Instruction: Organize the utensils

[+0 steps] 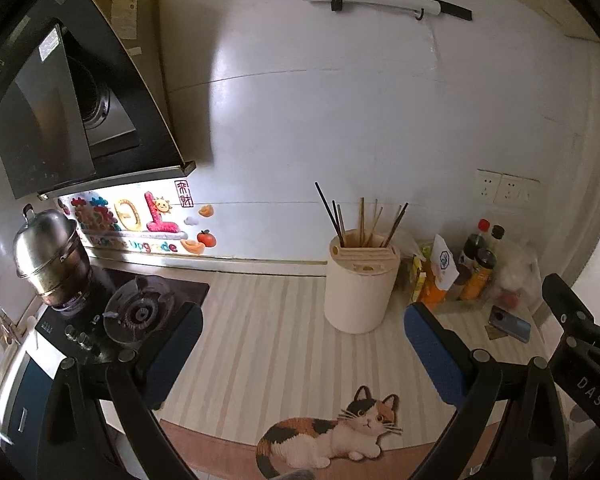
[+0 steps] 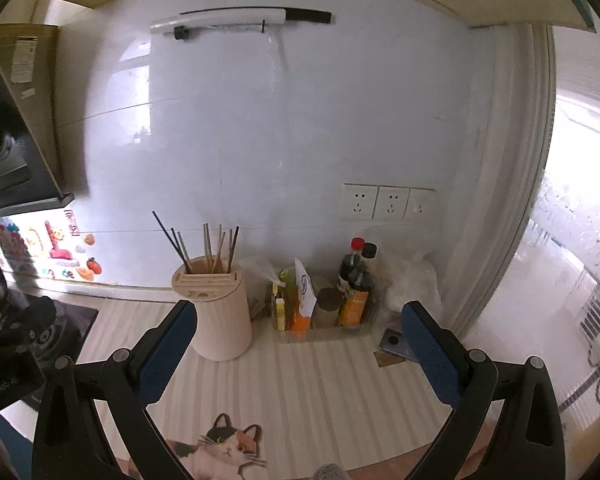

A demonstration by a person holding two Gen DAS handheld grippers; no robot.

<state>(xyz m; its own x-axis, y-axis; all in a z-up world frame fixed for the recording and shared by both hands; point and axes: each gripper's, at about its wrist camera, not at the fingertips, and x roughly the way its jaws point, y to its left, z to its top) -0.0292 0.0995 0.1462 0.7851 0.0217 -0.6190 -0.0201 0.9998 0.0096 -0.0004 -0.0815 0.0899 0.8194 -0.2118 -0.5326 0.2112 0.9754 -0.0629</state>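
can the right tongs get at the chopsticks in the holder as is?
Probably yes: right tongs are open and empty, the chopsticks stand exposed above the holder, with bare counter between.

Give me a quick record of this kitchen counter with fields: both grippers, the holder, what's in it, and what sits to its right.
left hand-held gripper: open, empty, above the counter
right hand-held gripper: open, empty
utensil holder: pale, round, upright on the striped mat
contents: chopsticks standing at the holder's back, some dark, some wooden
right of holder: condiment bottles and packets by the wall
phone: flat on the counter
stove: left of the mat
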